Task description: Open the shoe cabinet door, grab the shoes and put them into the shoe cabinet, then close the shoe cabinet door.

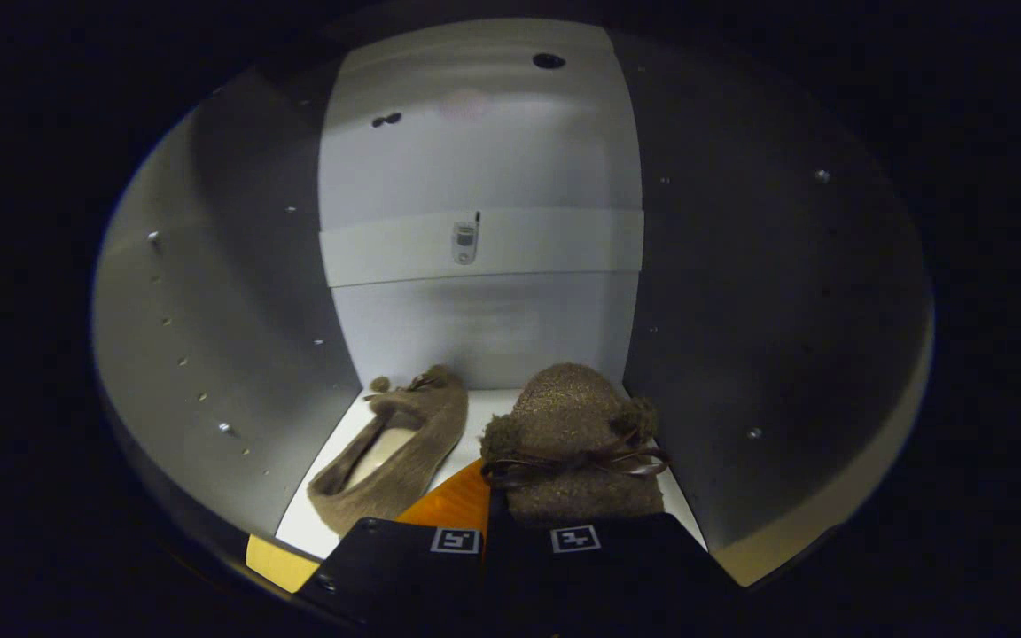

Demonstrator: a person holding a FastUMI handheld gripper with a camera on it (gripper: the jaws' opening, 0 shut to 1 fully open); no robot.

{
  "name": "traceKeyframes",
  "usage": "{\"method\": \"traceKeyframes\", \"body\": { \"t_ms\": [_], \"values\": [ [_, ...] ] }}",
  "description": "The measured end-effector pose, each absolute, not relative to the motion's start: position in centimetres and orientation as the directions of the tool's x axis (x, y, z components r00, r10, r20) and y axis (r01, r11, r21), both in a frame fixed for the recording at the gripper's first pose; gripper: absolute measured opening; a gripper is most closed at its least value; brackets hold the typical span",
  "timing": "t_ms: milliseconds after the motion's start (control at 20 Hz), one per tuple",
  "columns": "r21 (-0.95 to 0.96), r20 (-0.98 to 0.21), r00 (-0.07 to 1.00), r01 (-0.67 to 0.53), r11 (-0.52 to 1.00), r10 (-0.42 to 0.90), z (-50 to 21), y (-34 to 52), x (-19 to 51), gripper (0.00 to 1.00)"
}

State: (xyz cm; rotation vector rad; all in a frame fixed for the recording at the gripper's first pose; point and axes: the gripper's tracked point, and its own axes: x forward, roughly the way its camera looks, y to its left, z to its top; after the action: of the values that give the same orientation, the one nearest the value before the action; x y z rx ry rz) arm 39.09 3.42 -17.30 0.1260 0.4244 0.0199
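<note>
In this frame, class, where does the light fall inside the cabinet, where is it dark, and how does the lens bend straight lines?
Gripper view: the back panel is brightest, the side walls fall into grey shadow; the fisheye bows their straight edges outward; the two shoes, left shoe and right shoe, look sharp; the gripper, shut on the right shoe, is dark.

- The gripper (486, 532) reaches into the shoe cabinet (236, 292), low over its floor near the front edge.
- Its fingers (404, 554) are drawn close together, clamped on the heel of a brown shoe (577, 425).
</note>
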Motion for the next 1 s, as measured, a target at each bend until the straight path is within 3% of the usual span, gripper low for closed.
{"method": "traceKeyframes", "body": {
  "t_ms": [400, 800, 950, 1000],
  "values": [
    [0.135, -0.514, 0.856, 0.032, 0.990, 0.043, -22.2, 4.4, 44.7, 0.14],
    [0.161, -0.566, 0.824, 0.092, 0.983, 0.016, -23.4, 4.5, 45.2, 0.19],
    [0.164, -0.576, 0.817, 0.072, 0.984, 0.036, -22.8, 5.1, 44.1, 0.42],
    [0.160, -0.577, 0.816, 0.067, 0.985, 0.038, -22.6, 5.2, 43.8, 0.56]
  ]
}}
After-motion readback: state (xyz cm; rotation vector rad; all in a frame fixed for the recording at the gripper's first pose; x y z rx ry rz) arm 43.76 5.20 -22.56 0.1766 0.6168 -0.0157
